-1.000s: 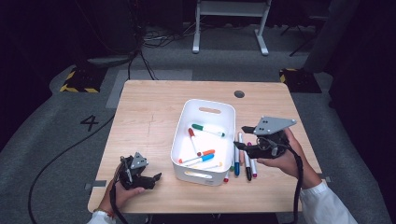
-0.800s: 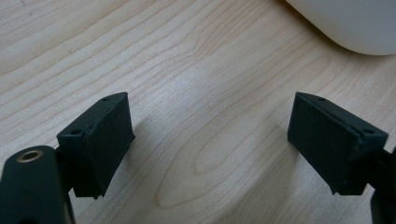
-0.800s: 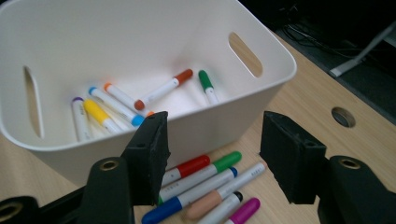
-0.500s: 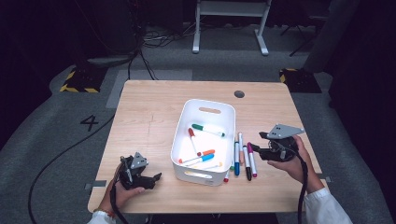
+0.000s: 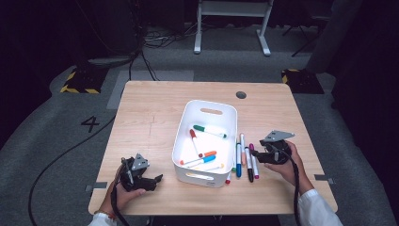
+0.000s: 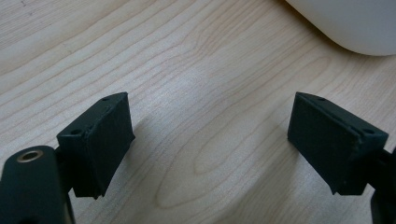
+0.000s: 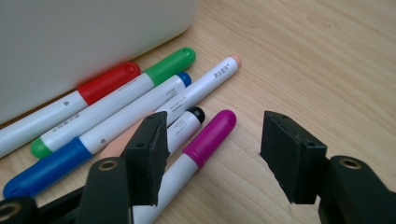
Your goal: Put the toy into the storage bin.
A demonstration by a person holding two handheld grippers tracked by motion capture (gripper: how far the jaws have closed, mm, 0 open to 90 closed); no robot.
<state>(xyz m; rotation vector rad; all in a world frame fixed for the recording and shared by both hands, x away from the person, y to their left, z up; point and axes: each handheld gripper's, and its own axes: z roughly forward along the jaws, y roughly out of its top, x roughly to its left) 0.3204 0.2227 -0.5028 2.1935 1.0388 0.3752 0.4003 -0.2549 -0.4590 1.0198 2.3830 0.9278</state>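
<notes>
The right gripper (image 7: 212, 154), jaws parted and empty, hung low over the magenta-capped marker (image 7: 196, 149), which lay on the table (image 5: 150, 117) beside the white bin (image 5: 188, 141), its long axis running away between the jaws

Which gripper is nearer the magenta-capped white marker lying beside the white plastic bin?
Right. The right gripper hovers open directly over the magenta-capped white marker; the left gripper sits across the white plastic bin, near the table's front-left corner.
</notes>
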